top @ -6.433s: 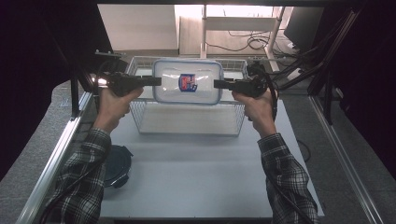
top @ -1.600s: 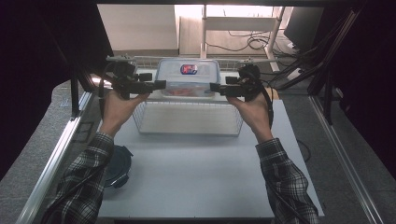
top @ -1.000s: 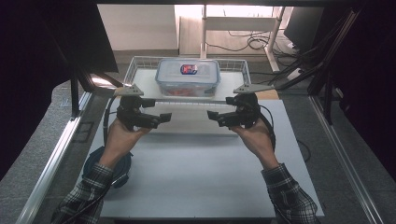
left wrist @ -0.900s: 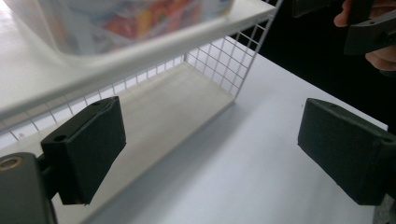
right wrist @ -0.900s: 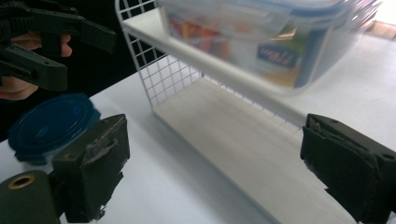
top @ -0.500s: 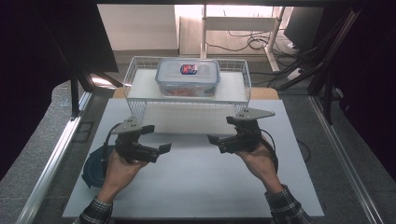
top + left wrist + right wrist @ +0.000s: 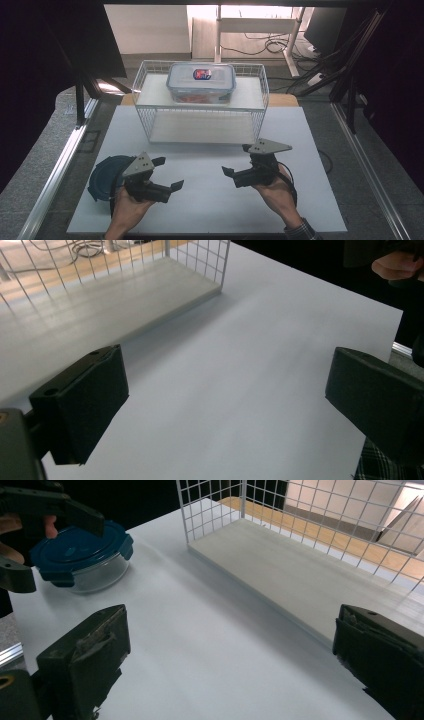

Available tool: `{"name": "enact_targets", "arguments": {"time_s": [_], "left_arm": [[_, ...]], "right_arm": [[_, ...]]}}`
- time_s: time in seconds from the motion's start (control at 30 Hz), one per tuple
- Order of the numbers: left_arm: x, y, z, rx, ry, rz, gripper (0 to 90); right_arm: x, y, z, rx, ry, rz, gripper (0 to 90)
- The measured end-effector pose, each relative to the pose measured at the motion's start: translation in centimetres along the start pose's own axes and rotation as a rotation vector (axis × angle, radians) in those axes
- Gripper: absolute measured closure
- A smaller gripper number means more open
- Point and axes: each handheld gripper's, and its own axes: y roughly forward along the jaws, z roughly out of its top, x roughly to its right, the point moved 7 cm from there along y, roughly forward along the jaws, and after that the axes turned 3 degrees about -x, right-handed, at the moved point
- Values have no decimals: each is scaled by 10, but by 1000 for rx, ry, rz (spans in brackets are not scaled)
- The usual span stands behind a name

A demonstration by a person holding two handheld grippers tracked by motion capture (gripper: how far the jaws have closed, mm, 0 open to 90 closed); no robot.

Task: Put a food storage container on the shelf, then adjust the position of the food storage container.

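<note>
Fingers: both grippers wide, empty | surface: white table [image 7: 210, 200] | wire rack [image 7: 200, 117] | room: grey floor [image 7: 385, 165]

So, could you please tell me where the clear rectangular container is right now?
In the high view, the clear rectangular container sits on the top shelf of the white wire rack, at the far middle of the table, beyond both grippers.

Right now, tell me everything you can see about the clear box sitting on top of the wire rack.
The clear box is a rounded rectangular food container that looks like see-through plastic, closed with a clear lid that has clip flaps along its edges. A small red and blue label sits at the lid's centre. Something reddish shows through near the bottom. It lies flat and level on the upper shelf of the white wire rack, about mid-shelf. Nothing else touches it.
</note>
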Motion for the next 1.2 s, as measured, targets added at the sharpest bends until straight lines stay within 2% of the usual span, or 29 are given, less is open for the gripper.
{"name": "enact_targets", "arguments": {"time_s": [0.17, 0.23, 0.4, 0.53, 0.7, 0.83, 0.93, 1.0, 1.03, 1.07, 1.13, 1.2], "left_arm": [[4, 3, -25, -14, -2, 33, 27], [7, 5, -33, -25, -12, 30, 27], [13, 12, -52, -60, -7, 31, 25], [16, 16, -59, -84, -5, 13, 25], [15, 22, -64, -122, 13, 30, 24], [11, 20, -63, -124, 0, 33, 8], [6, 18, -60, -111, -26, 31, 9], [3, 16, -57, -117, -15, 41, 44], [3, 14, -56, -118, -14, 36, 108], [1, 12, -52, -109, -23, 27, 147], [-2, 7, -46, -96, -44, 13, 282], [-10, 4, -43, -103, -56, 40, 415]], "right_arm": [[-8, -2, -17, 19, 15, -4, 17], [-10, -2, -26, 17, 29, 5, 17], [-15, 0, -47, 3, 31, -4, 17], [-18, 0, -63, -7, 42, -3, 20], [-21, 6, -86, -60, 50, -2, 20], [-17, 7, -89, -65, 62, -5, 20], [-14, 6, -89, -60, 75, -7, 20], [-13, 7, -91, -66, 79, -11, 20], [-12, 8, -92, -69, 80, -12, 20], [-11, 8, -92, -73, 80, -14, 21], [-11, 10, -94, -77, 78, -13, 22], [-12, 12, -95, -85, 76, -9, 25]]}}
